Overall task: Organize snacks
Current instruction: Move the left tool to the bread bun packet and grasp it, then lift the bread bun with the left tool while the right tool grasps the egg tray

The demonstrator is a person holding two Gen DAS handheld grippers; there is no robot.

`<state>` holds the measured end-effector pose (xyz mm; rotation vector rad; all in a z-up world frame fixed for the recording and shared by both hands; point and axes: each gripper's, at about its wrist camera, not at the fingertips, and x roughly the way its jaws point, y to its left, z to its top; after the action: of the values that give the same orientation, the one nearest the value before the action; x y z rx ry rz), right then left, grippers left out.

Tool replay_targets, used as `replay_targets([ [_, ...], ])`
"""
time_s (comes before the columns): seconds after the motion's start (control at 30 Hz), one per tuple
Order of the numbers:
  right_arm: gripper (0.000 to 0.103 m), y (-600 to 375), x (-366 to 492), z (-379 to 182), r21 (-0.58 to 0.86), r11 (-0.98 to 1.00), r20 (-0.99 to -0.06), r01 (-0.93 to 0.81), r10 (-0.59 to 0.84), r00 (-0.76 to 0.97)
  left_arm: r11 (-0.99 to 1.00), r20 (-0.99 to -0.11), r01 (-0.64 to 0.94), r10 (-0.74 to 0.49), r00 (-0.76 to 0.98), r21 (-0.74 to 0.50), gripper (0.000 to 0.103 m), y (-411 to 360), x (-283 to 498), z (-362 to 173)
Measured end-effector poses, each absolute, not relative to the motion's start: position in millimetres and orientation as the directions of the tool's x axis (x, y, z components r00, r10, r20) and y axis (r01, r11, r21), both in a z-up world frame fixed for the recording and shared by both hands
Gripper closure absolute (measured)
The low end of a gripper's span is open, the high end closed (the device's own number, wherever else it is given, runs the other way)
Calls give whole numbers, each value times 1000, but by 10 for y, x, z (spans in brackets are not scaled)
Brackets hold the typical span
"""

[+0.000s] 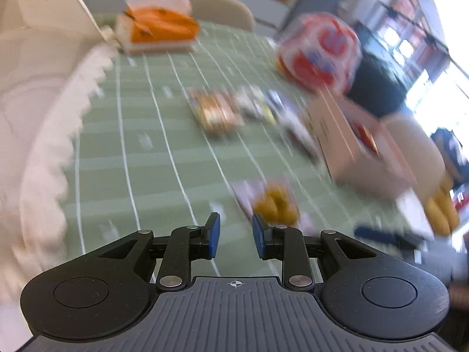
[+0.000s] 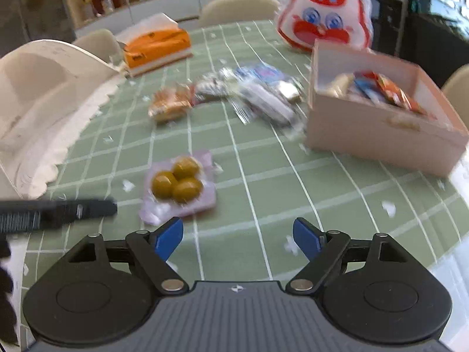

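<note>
Green checked tablecloth [image 2: 263, 182] under scattered snacks. Pink box [image 2: 378, 129] at right, packets inside. Rabbit-face bag [image 2: 322, 14] behind; orange tissue box [image 2: 156, 48] far left. Print too blurred to read. Pouch of yellow-green fruits [image 2: 178, 183] just ahead of right gripper [image 2: 238, 236], spread wide, empty. Left gripper [image 1: 233, 234] narrowly parted, empty, same pouch [image 1: 274, 202] just beyond its right pad.

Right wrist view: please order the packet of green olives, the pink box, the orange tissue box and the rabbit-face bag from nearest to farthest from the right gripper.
From the right gripper:
1. Packet of green olives, just ahead, left.
2. Pink box, right.
3. Orange tissue box, far left.
4. Rabbit-face bag, far right; too close to the tissue box to rank surely.
</note>
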<state>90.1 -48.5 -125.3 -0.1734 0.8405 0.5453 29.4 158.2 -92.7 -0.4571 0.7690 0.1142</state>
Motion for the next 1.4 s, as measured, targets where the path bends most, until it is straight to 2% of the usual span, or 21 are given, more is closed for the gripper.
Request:
replay_targets([
  [0.1,20,-363,952,-1212,35,848,-731,-528,382,566,883,-653,-301,-8,758,-360,75,1790,642,-783],
  [0.23,20,-345,925,-1177,39,843,-728,-536,391,562,888,-645,-322,38,763,-329,75,1878,1190,-691],
  [0.4,20,-496,910,-1216,25,862,-744,-507,354,567,927,-711,-350,153,686,-139,75,1721,1770,-834],
  [0.6,20,-722,979,-1296,38,891,-765,-453,317,561,945,-721,-323,195,665,-42,72,1630,1974,-1042],
  [0.8,20,-760,1046,-1390,54,897,-776,-440,314,547,971,-700,-236,149,698,-29,68,1598,1879,-1093],
  [1.07,20,-728,1042,-1429,24,895,-763,-445,304,570,996,-675,-82,38,737,-33,67,1595,1296,-1110],
  [1.23,20,-667,1043,-1395,30,880,-762,-474,327,559,993,-671,-112,53,739,-44,64,1653,987,-1089],
  [1.4,20,-344,1076,-1250,14,810,-734,-587,407,543,964,-678,-211,48,734,-161,64,1844,740,-1047],
])
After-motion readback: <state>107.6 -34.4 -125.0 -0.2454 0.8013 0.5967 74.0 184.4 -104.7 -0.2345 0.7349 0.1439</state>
